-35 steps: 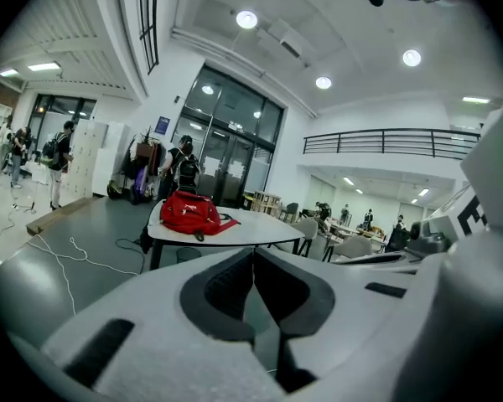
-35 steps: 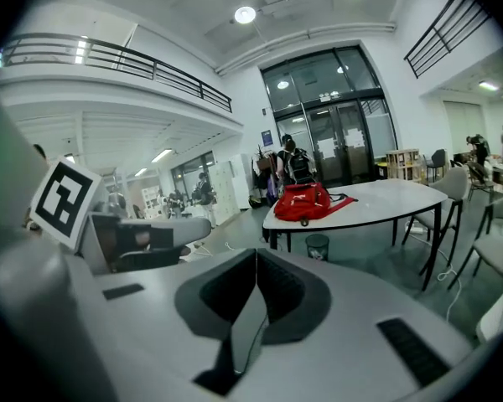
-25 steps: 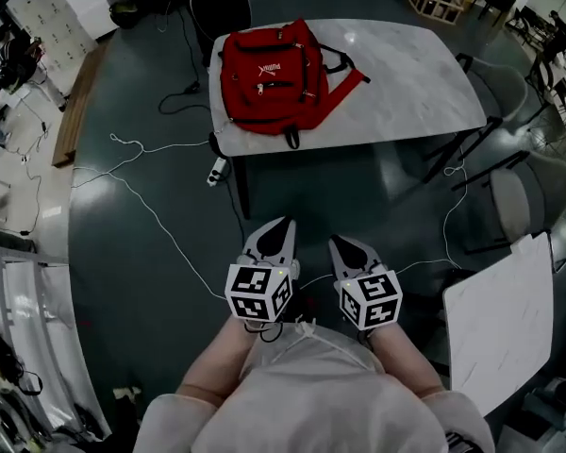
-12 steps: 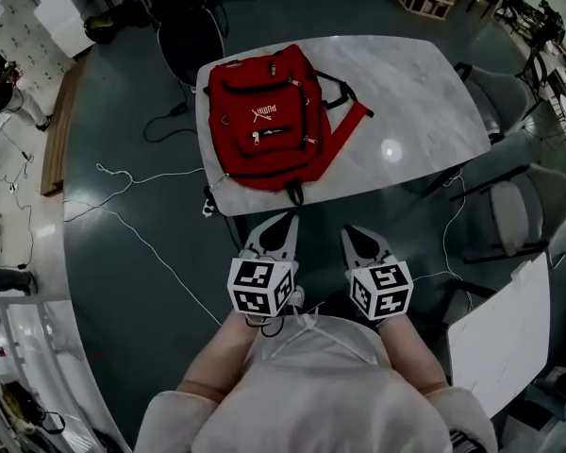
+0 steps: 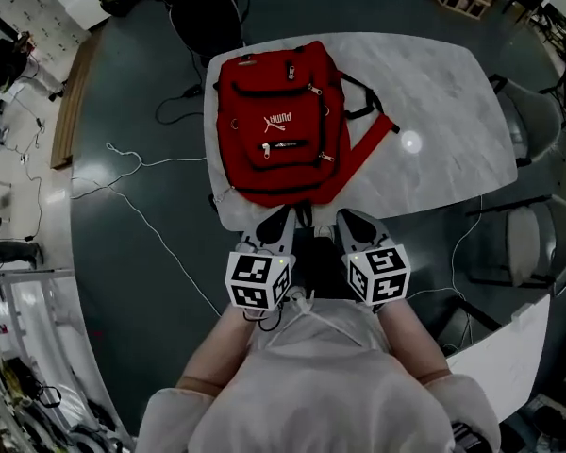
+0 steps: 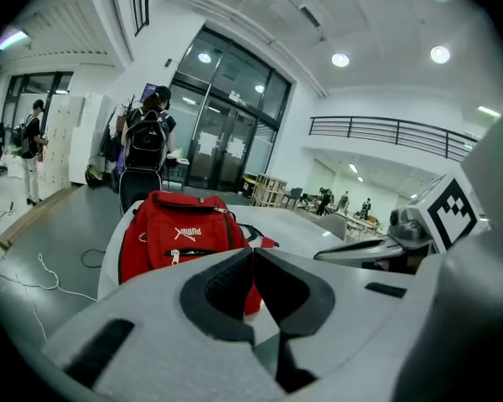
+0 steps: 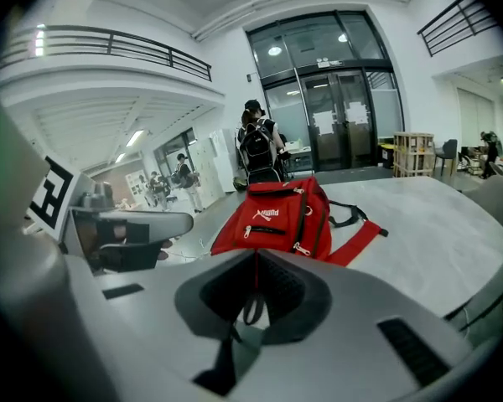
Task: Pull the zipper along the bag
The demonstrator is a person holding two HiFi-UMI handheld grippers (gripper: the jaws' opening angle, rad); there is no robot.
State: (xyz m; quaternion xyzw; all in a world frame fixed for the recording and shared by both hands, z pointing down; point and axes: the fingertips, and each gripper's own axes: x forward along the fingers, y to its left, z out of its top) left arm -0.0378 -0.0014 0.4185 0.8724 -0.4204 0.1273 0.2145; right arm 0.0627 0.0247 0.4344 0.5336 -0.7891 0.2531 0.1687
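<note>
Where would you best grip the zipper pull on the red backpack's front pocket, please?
I'd pinch the small pale pull tab at the left end of the pocket zipper. The red fabric backpack lies flat, front up, so come from above, from the near side.

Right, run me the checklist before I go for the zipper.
1. Bag flat on table: ok.
2. Zipper pulls in view: ok.
3. Left gripper open: not ok, fingers shut.
4. Right gripper open: not ok, fingers shut.
5. Grippers at a pull: not ok, both at the table's near edge.
6. Zipper's start position: cannot tell.
</note>
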